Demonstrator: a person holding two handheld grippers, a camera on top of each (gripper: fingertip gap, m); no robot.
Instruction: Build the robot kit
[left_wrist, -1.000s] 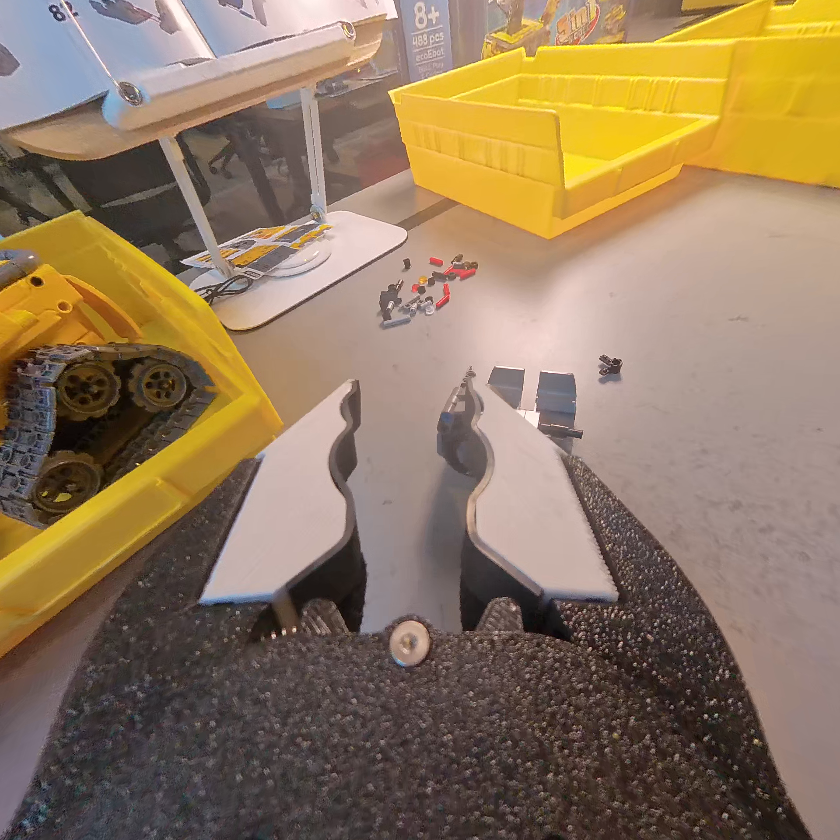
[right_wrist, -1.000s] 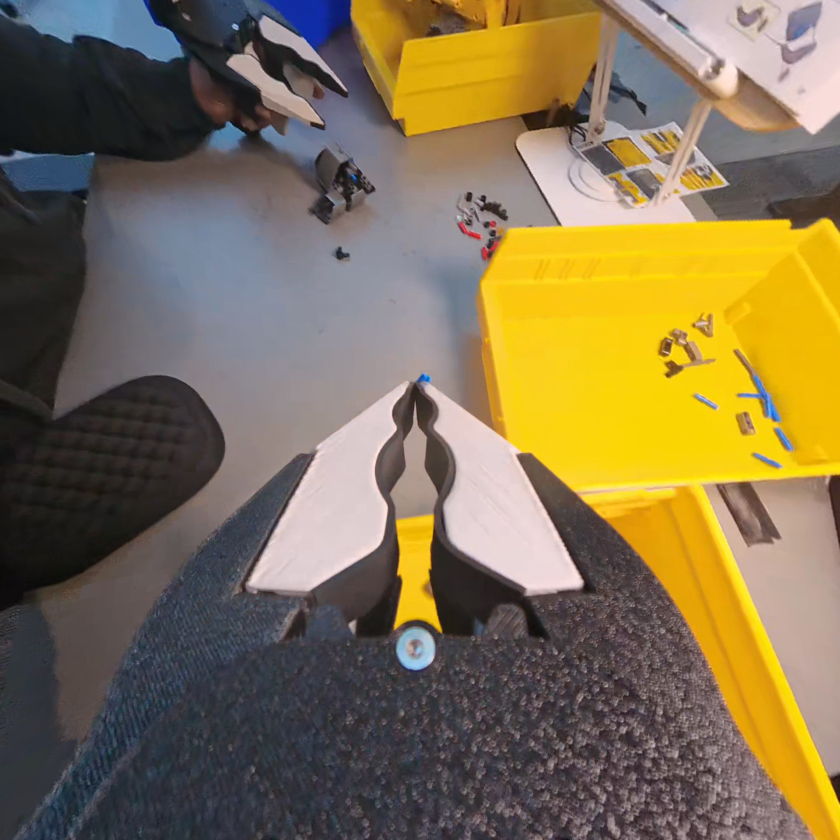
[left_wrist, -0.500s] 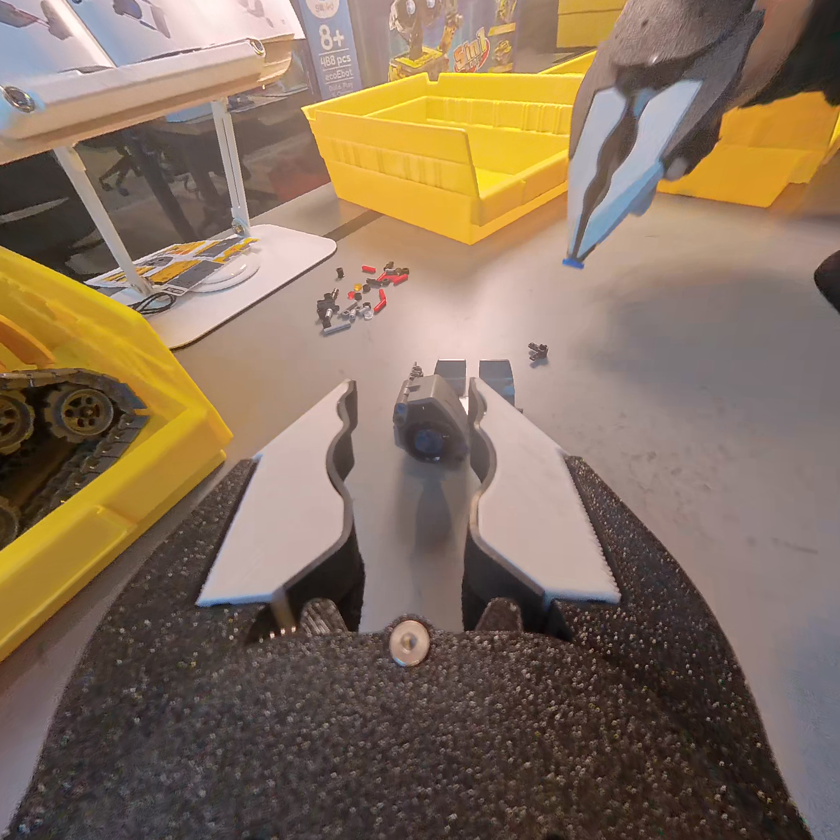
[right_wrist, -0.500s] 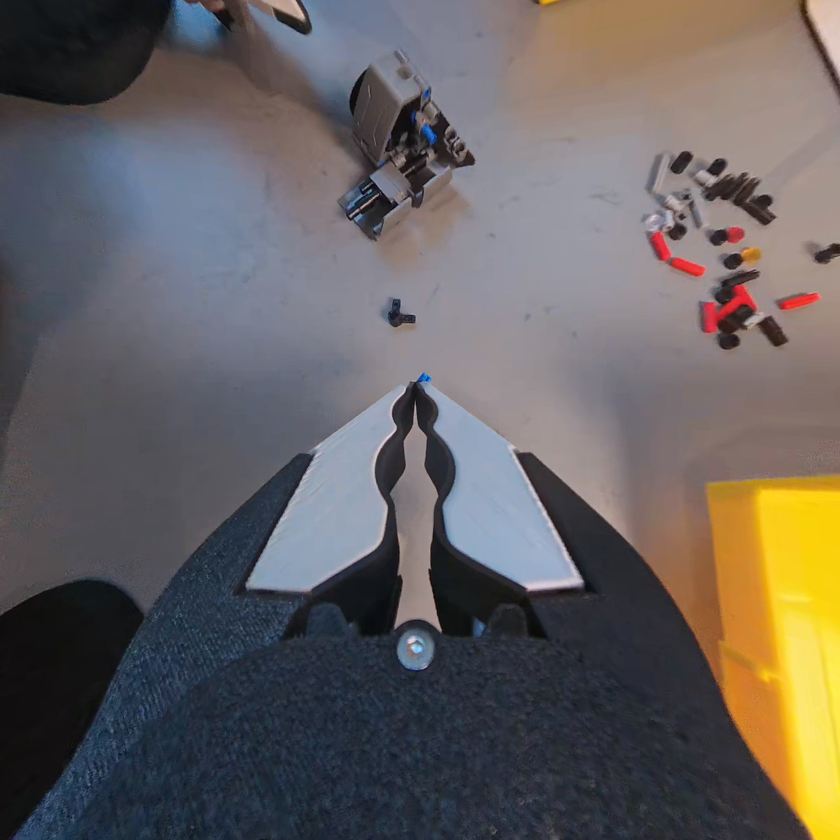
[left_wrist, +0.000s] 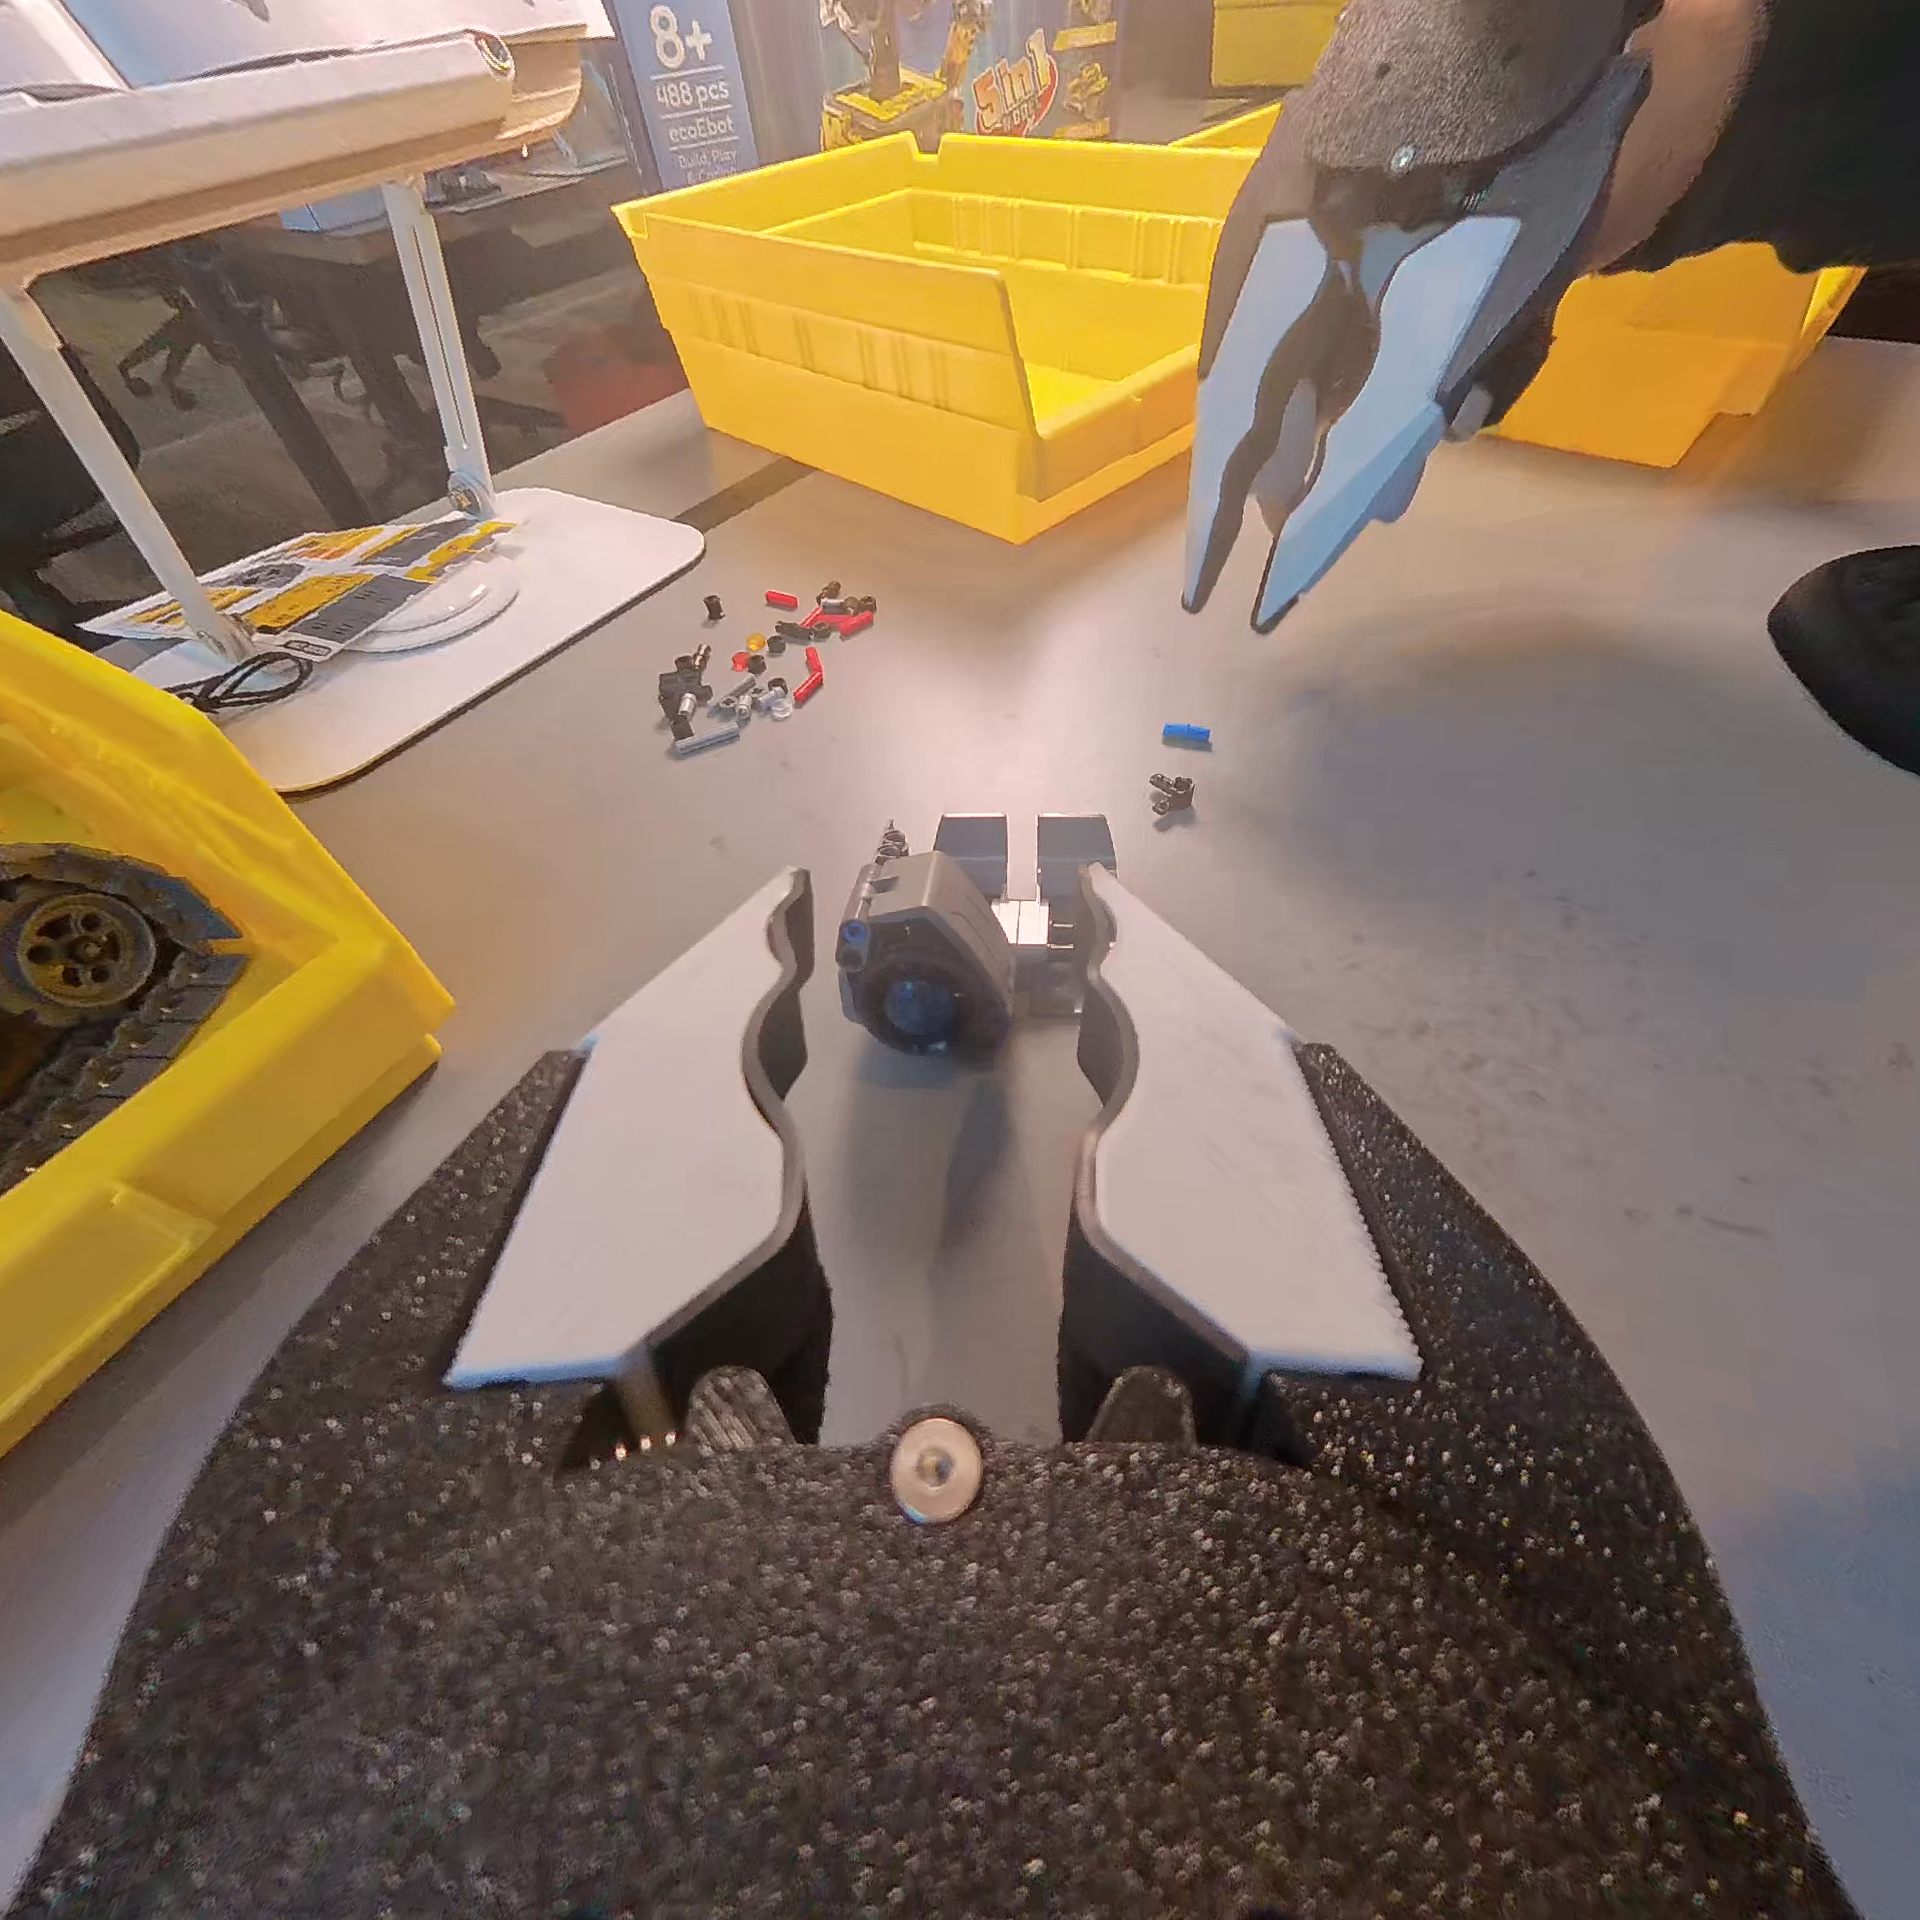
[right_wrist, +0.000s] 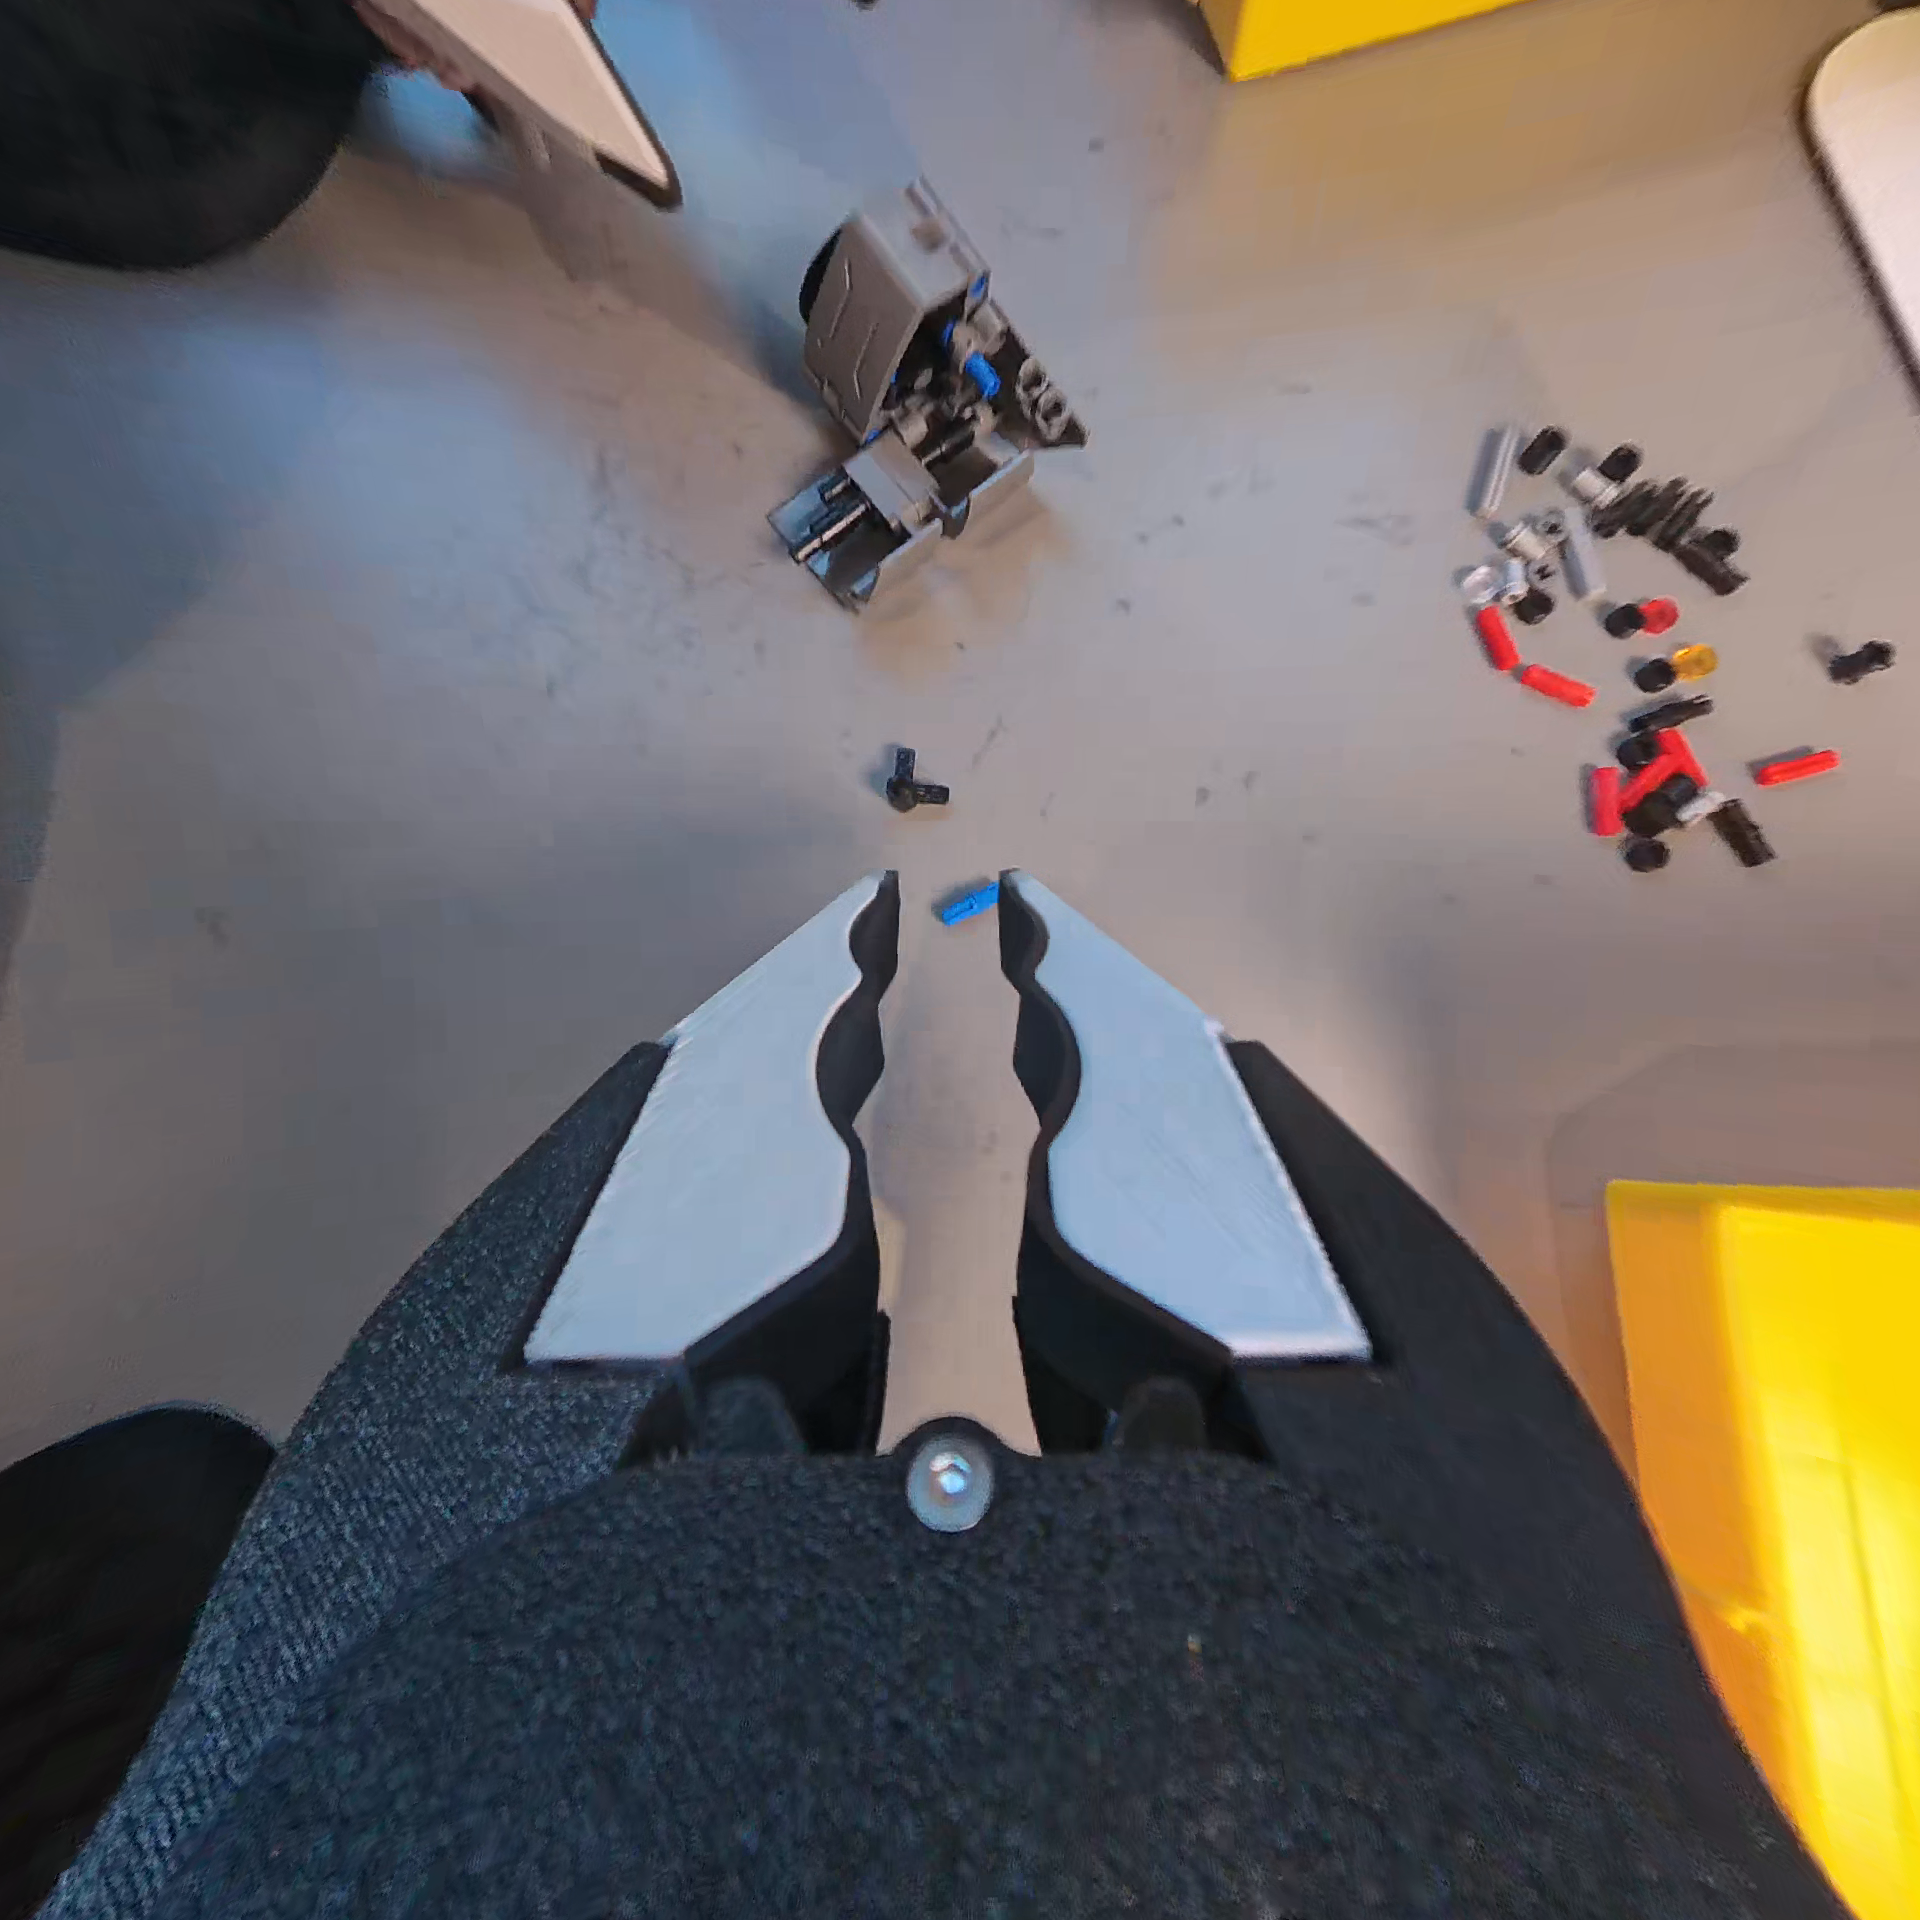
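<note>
Fingers of the left gripper (left_wrist: 940, 909) spread wide around a grey motor assembly (left_wrist: 930, 961) at frame centre; right gripper (right_wrist: 948, 883) fingers parted above a blue pin (right_wrist: 966, 902) on the bench (right_wrist: 416, 727).

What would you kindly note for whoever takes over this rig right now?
Left gripper: open, low over the grey table, fingers either side of the grey brick assembly with a round blue-centred end; not clamped.
Right gripper: open, empty, raised above the table; the short blue plastic pin lies on the table under its tips.
The small black angled connector lies between pin and assembly.
The loose red, black and grey small parts are scattered off to one side.
</note>
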